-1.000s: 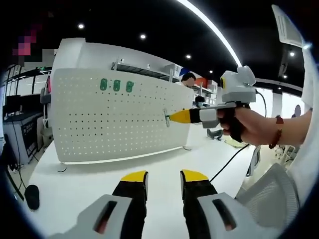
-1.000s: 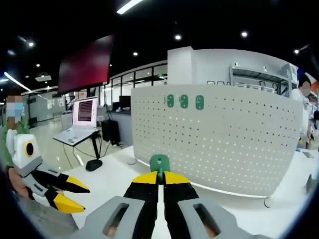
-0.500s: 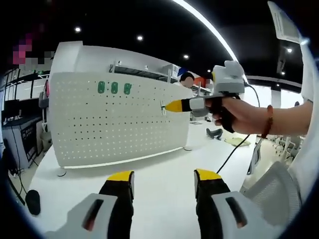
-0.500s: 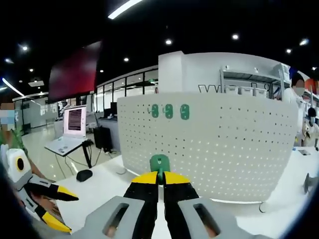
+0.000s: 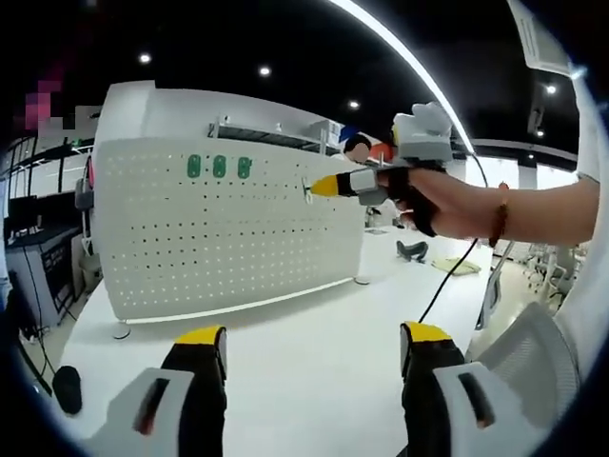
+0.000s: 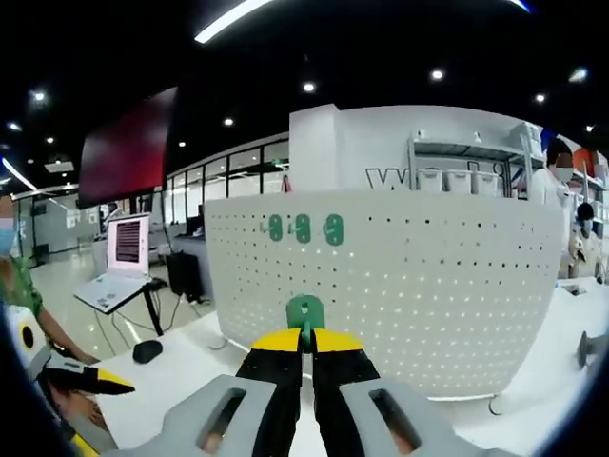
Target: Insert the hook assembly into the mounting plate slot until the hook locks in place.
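Hook (image 6: pixel 304 310) green plastic, rounded head, pinched between closed jaws of right gripper (image 6: pixel 304 338), near upper pegboard (image 5: pixel 228 228) | step: line it square to a hole, push straight till it locks | pegboard white, perforated, upright on white table (image 5: pixel 304 333) | left gripper (image 5: pixel 309 347) wide, empty

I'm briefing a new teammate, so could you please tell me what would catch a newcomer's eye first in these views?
The big white perforated pegboard panel standing upright on the white table, with three green hooks in a row near its top. Next, the right gripper, shut on a small green hook piece, held up toward the panel's face. Below it, the left gripper stands wide open.
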`<state>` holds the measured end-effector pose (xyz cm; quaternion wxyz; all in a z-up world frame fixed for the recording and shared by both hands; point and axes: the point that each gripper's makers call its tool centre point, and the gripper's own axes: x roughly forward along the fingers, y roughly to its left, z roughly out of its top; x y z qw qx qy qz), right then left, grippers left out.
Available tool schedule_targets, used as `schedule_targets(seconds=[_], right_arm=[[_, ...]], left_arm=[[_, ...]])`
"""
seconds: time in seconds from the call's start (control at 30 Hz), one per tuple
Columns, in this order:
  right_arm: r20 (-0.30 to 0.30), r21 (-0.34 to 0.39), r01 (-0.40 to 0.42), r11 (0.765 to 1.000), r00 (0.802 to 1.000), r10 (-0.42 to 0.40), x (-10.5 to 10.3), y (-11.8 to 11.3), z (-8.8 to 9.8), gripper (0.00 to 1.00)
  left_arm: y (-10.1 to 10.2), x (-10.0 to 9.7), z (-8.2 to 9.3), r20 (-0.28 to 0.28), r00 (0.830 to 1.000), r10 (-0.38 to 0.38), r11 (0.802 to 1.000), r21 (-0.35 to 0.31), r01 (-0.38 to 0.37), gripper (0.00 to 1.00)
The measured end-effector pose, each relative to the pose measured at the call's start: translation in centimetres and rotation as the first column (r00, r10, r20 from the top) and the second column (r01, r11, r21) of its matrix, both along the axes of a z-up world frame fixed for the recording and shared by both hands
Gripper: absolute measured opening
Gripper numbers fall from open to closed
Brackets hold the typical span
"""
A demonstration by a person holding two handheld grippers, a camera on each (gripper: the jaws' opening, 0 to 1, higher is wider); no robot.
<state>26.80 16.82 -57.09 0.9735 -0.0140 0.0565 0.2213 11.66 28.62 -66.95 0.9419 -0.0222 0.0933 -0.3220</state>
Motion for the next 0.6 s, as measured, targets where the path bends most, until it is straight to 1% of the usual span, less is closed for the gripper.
schedule_targets(seconds=[0.1, 0.17, 0.27, 0.33, 0.37, 0.53, 0.6], right_arm=[[0.012, 0.009, 0.014, 1.0, 1.0, -0.014, 0.7, -0.3, 0.7, 0.01], [0.016, 0.012, 0.023, 1.0, 1.0, -0.023, 1.1, -0.4, 1.0, 0.01], [0.022, 0.009, 0.044, 0.999, 0.999, -0.045, 1.7, -0.7, 1.3, 0.01], [0.013, 0.021, 0.064, 0.998, 0.998, -0.064, 2.1, -1.0, 1.4, 0.01], [0.023, 0.02, 0.076, 0.997, 0.997, -0.076, 2.3, -1.2, 1.6, 0.01], [0.031, 0.015, 0.089, 0.996, 0.996, -0.089, 3.0, -1.2, 1.9, 0.01], [0.034, 0.025, 0.096, 0.995, 0.995, -0.096, 3.2, -1.3, 2.2, 0.01]], left_arm=[[0.1, 0.0, 0.2, 0.014, 1.0, 0.005, 1.0, -0.006, -0.004, 0.82], [0.3, 0.1, 0.2, 0.011, 1.0, 0.011, 1.0, -0.006, -0.011, 0.83], [0.5, 0.1, 0.0, 0.003, 1.0, 0.009, 1.0, 0.006, -0.009, 0.82], [0.7, 0.1, -0.1, 0.004, 1.0, 0.01, 1.0, 0.006, -0.01, 0.82], [0.7, 0.1, -0.1, 0.005, 1.0, 0.011, 1.0, 0.006, -0.011, 0.82], [1.1, 0.1, -0.3, -0.005, 1.0, 0.019, 1.0, 0.007, -0.019, 0.8], [1.2, 0.0, -0.3, -0.009, 1.0, 0.02, 1.0, 0.008, -0.02, 0.8]])
